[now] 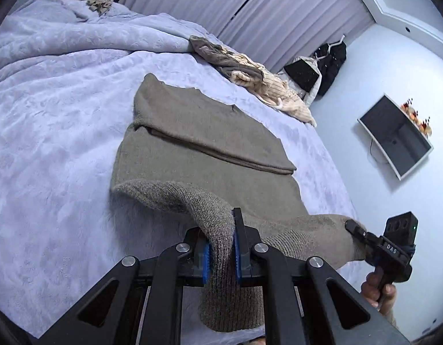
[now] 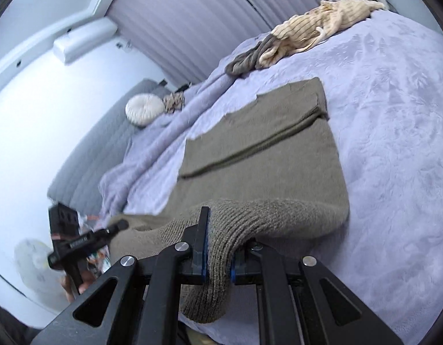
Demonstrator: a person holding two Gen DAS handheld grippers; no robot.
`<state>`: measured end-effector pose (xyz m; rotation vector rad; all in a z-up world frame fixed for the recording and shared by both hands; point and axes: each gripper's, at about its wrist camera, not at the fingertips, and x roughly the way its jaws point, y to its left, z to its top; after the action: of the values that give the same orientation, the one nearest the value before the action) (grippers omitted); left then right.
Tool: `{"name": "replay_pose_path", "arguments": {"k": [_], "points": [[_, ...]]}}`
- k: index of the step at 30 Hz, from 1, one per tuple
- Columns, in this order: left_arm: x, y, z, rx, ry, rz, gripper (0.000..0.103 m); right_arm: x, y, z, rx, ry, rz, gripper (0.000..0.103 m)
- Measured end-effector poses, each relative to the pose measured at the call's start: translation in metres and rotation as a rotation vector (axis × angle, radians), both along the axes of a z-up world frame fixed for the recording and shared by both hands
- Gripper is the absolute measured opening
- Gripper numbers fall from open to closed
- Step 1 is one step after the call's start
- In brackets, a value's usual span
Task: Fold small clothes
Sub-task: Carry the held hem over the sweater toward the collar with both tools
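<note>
1. Olive knit sweater (image 1: 204, 143): flat on the lilac blanket (image 1: 49, 143), sleeves folded across, ribbed hem raised at 6 o'clock
2. Left gripper (image 1: 221, 247): clenched on the hem's left corner
3. Right gripper (image 2: 218, 247): clenched on the hem's right corner
4. Handling advice: carry both corners level toward 12 o'clock, hem taut, landing square on the shoulders
5. Unfolded clothes (image 1: 250, 72): heaped at 1 o'clock

Lavender plush blanket (image 1: 63, 120) covering the bed; grey quilted headboard (image 2: 106, 143) standing behind a round cream cushion (image 2: 143, 109). Pleated curtains (image 1: 210, 3) hanging along one wall. Wall-mounted screen (image 1: 395, 136) hanging on the pale wall (image 1: 365, 86); cool, even light filling the room.
</note>
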<state>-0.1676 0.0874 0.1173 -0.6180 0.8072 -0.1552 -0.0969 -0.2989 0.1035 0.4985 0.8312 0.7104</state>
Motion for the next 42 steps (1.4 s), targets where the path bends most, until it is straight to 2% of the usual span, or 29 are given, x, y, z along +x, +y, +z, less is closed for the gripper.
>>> {"name": "replay_pose_path", "arguments": {"k": [2, 5, 10, 15, 35, 42], "points": [[0.007, 0.007, -0.003, -0.024, 0.011, 0.035, 0.014, 0.006, 0.004, 0.006, -0.009, -0.013, -0.013, 0.011], [0.016, 0.008, -0.002, 0.000, 0.017, 0.045, 0.014, 0.012, 0.013, 0.012, -0.049, -0.037, -0.022, 0.011], [0.032, 0.016, 0.008, -0.014, 0.001, 0.059, 0.014, 0.026, 0.016, 0.027, -0.089, -0.072, -0.033, 0.011], [0.055, 0.017, 0.018, 0.029, 0.007, 0.063, 0.014, 0.045, 0.025, 0.041, -0.117, -0.098, -0.037, 0.011], [0.153, 0.034, 0.009, 0.065, 0.122, 0.091, 0.014, 0.139, 0.060, 0.044, -0.222, 0.010, -0.050, 0.011], [0.185, 0.038, 0.002, 0.069, 0.153, 0.101, 0.014, 0.179, 0.071, 0.036, -0.239, 0.055, -0.056, 0.011]]}}
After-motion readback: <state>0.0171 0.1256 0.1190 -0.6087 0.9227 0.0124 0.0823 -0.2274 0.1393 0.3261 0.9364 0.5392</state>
